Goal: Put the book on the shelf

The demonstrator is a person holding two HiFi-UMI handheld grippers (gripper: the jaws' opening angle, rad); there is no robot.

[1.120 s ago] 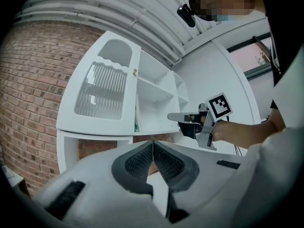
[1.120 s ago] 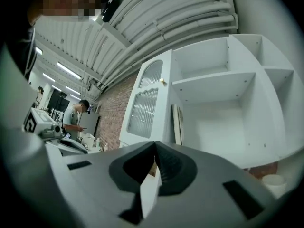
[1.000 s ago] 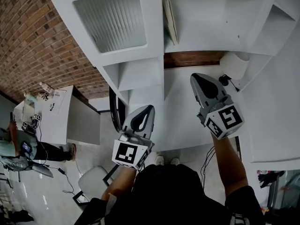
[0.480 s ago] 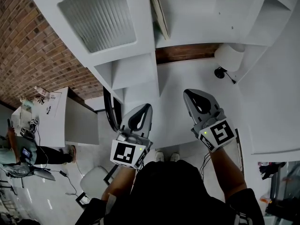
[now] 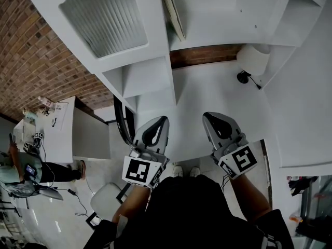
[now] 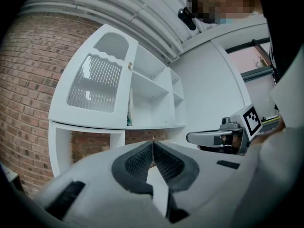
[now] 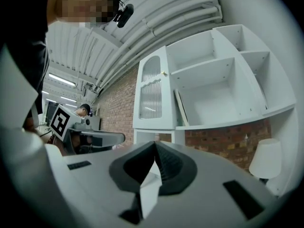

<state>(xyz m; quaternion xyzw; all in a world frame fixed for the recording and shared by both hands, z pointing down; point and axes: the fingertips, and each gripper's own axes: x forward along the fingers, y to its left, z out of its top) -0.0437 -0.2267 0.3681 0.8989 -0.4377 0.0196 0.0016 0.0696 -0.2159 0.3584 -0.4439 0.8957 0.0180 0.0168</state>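
A thin pale book (image 5: 172, 10) leans against the left wall of an open compartment in the white shelf unit (image 5: 218, 30); the right gripper view shows the book (image 7: 180, 108) tilted there too. My left gripper (image 5: 163, 119) is held low in front of the unit, jaws shut and empty. My right gripper (image 5: 209, 116) hangs beside it, also shut with nothing in it. In the left gripper view the left gripper (image 6: 153, 142) points at the unit, with the right one at its right. The right gripper (image 7: 155, 144) is well below the book's shelf.
A ribbed glass cabinet door (image 5: 106, 17) is left of the book. A white lamp (image 5: 253, 60) with a black cord stands on the desk surface (image 5: 207, 95) under the shelves. Brick wall (image 5: 36, 51) lies left. A person (image 5: 21, 173) sits at a far table.
Both grippers have drawn back and down from the shelf unit, the right one more. The book stays leaning in its compartment.
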